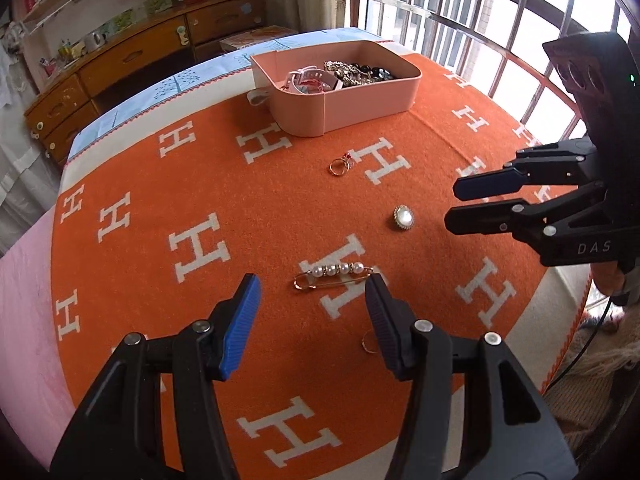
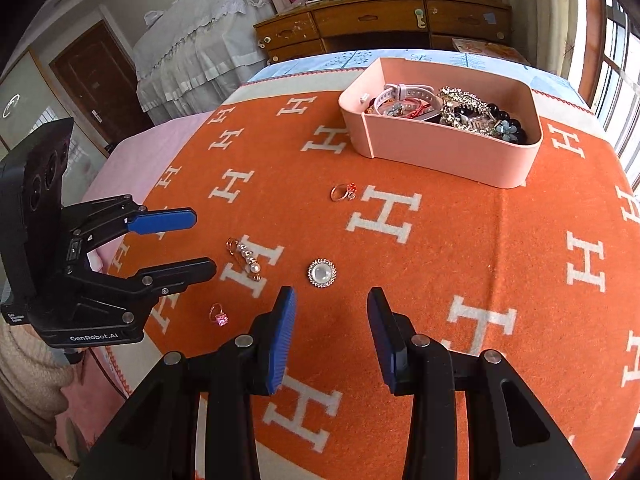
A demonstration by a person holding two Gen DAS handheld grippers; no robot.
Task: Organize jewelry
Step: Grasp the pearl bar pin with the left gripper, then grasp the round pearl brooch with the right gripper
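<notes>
On the orange blanket (image 1: pixel 208 184) lie a gold safety pin with pearls (image 1: pixel 336 274) (image 2: pixel 246 258), a round pearl brooch (image 1: pixel 404 217) (image 2: pixel 322 273), a ring with a red stone (image 1: pixel 340 165) (image 2: pixel 344 192) and a ring with a pink stone (image 2: pixel 219 315). My left gripper (image 1: pixel 312 284) (image 2: pixel 202 240) is open and points down at the pearl pin, which lies just beyond its tips. My right gripper (image 2: pixel 331 294) (image 1: pixel 456 204) is open with nothing in it, just short of the brooch. At the far side, the pink box (image 1: pixel 344 112) (image 2: pixel 440 160) holds a watch, chains and dark beads.
The blanket covers a table beside a barred window (image 1: pixel 480 20). Past the table's far edge stands a wooden dresser (image 2: pixel 380 24). A pink cloth (image 1: pixel 24 320) covers the table's left part. A cable (image 1: pixel 580 344) hangs off the right edge.
</notes>
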